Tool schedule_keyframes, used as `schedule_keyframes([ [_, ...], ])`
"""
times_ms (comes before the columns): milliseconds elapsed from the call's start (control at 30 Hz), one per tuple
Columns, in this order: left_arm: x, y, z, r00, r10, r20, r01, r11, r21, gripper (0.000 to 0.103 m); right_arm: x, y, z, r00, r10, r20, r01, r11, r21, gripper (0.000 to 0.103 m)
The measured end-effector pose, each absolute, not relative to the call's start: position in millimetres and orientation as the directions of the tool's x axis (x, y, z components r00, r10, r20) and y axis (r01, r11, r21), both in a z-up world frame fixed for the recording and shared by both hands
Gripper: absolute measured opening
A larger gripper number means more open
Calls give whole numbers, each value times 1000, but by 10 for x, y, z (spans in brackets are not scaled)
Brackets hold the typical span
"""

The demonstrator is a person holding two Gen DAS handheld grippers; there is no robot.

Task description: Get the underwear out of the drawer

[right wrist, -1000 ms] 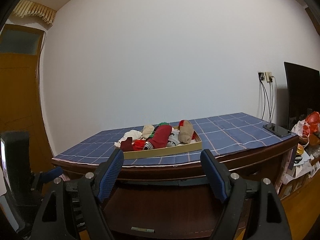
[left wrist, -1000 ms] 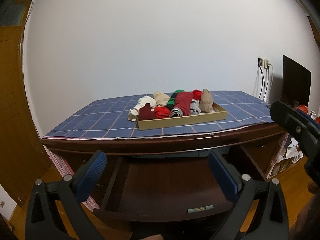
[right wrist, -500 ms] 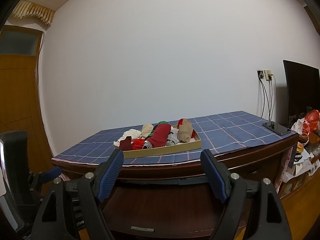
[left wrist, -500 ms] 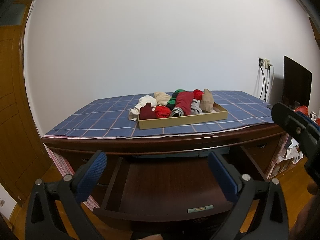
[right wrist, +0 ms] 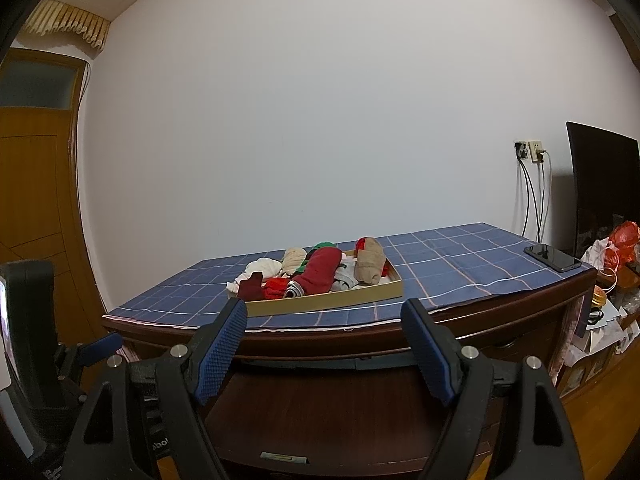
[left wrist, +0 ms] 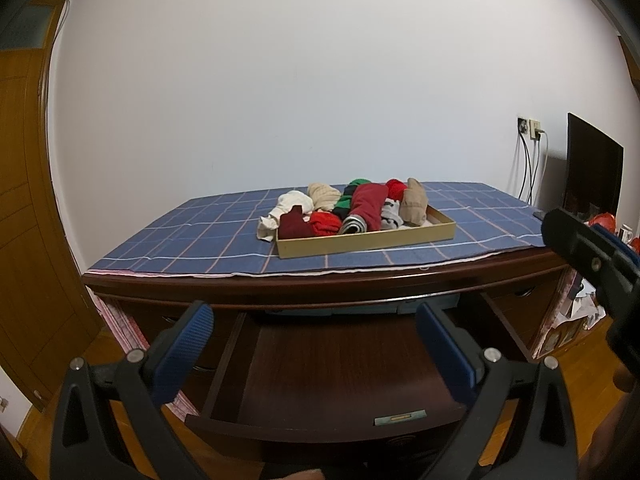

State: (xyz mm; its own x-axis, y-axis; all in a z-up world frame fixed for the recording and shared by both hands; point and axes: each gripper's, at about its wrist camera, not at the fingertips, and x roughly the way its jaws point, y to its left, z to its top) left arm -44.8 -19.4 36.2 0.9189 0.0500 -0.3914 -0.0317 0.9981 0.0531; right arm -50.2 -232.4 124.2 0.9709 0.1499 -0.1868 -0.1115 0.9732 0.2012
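The dark wooden desk drawer [left wrist: 340, 372] stands pulled open below the desktop, and I see nothing in the part that shows; it also shows in the right wrist view [right wrist: 332, 412]. A shallow cardboard tray [left wrist: 366, 240] on the blue checked cloth holds rolled underwear [left wrist: 366, 206] in red, maroon, beige, white and green; it also shows in the right wrist view [right wrist: 324, 300]. My left gripper [left wrist: 316, 320] is open and empty in front of the drawer. My right gripper [right wrist: 324, 320] is open and empty, facing the desk edge.
A black phone [right wrist: 552, 258] lies at the right end of the cloth. A dark monitor [right wrist: 600, 184] and wall cables [right wrist: 534, 192] stand to the right, with clutter [right wrist: 616, 248] beside the desk. A wooden door [left wrist: 24, 200] is on the left.
Both views have shifted slightly; the right wrist camera has tilted a little, so the desk sits lower in its frame. Both grippers stay open and empty.
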Motion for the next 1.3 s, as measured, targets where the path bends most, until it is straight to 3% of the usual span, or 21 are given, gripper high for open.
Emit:
schedule_keyframes([
  [1300, -447, -157, 364, 917, 58, -394, -44, 998, 45, 103, -508, -2347, 1247, 970, 148, -191, -110, 974, 197, 81],
])
